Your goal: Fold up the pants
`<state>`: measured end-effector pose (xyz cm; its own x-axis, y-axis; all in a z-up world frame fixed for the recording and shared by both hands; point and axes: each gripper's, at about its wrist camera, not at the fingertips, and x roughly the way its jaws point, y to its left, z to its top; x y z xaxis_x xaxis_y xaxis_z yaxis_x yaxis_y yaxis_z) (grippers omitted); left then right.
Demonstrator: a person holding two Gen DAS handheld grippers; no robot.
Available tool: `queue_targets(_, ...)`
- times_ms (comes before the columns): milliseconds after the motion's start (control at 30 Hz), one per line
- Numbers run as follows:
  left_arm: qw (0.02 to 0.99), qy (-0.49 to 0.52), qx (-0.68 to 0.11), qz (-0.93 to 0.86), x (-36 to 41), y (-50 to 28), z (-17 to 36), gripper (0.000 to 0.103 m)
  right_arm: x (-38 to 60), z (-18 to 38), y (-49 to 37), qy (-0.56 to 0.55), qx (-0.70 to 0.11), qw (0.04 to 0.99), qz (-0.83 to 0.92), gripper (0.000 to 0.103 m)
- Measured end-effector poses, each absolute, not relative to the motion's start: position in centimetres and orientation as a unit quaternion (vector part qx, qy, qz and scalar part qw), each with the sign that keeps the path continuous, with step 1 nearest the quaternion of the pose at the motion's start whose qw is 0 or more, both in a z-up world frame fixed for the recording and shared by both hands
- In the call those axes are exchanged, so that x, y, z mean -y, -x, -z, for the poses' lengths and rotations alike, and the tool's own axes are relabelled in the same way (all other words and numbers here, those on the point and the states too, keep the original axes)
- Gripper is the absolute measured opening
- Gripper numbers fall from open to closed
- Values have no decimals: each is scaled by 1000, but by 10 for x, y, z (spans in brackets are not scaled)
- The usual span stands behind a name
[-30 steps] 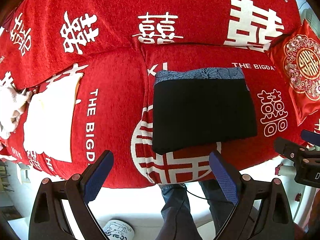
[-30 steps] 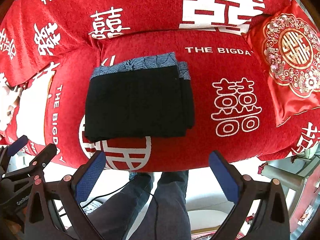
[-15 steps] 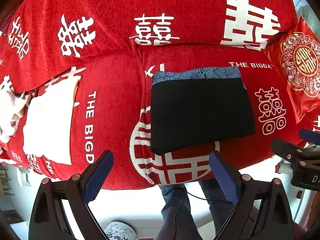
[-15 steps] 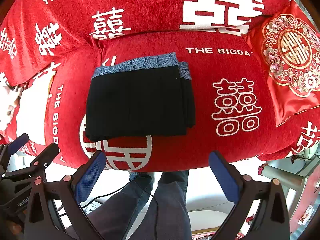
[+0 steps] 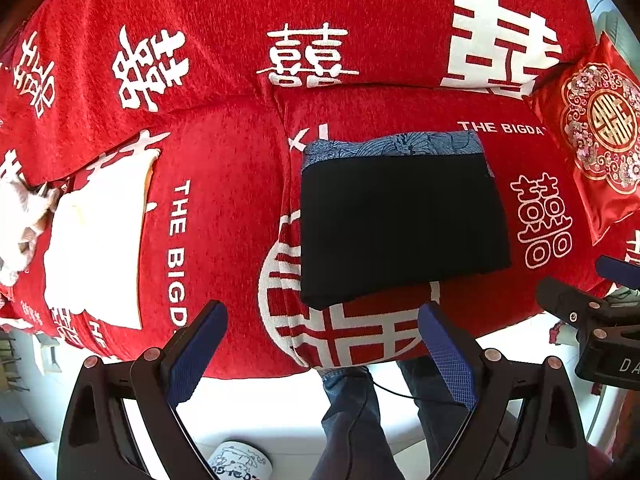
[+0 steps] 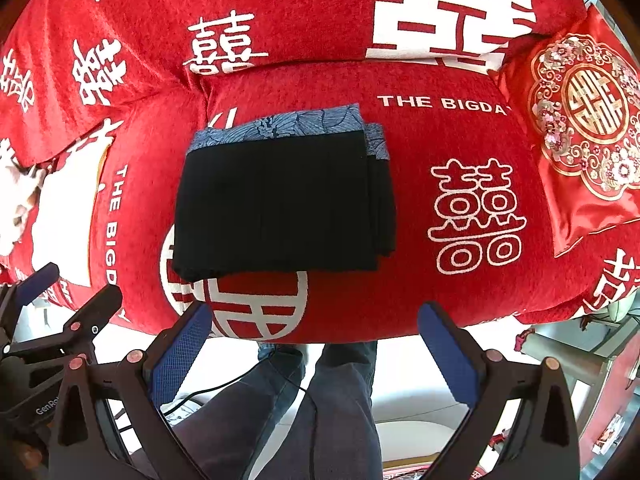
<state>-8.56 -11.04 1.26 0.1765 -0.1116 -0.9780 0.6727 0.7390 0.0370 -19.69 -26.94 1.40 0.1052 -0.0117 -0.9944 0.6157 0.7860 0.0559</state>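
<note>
Black pants (image 5: 400, 224) lie folded into a flat rectangle on the red sofa seat, with a blue patterned band along their far edge (image 5: 392, 144). The same folded pants (image 6: 280, 204) fill the middle of the right wrist view. My left gripper (image 5: 324, 344) hangs open in front of the seat's front edge, holding nothing. My right gripper (image 6: 316, 348) is also open and empty, back from the seat edge. Each gripper shows at the side of the other's view: right gripper (image 5: 600, 312), left gripper (image 6: 60, 320).
The sofa cover (image 5: 224, 208) is red with white characters and lettering. A red embroidered cushion (image 6: 584, 120) leans at the right. White cloth (image 5: 96, 236) lies on the left seat. A person's legs in jeans (image 6: 320, 408) stand below the sofa edge.
Both grippers have drifted slightly back from the sofa; the pants lie as before, folded and untouched.
</note>
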Motion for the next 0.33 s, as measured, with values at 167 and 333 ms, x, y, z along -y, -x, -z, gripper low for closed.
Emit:
queue_targets(167, 727, -237, -585, 270, 111, 84, -12, 96, 268, -14, 196, -238, -630, 704, 223, 103)
queue_targets(333, 733, -236, -573, 280, 113, 85, -18, 96, 267, -14, 196, -239, -630, 704, 224, 103)
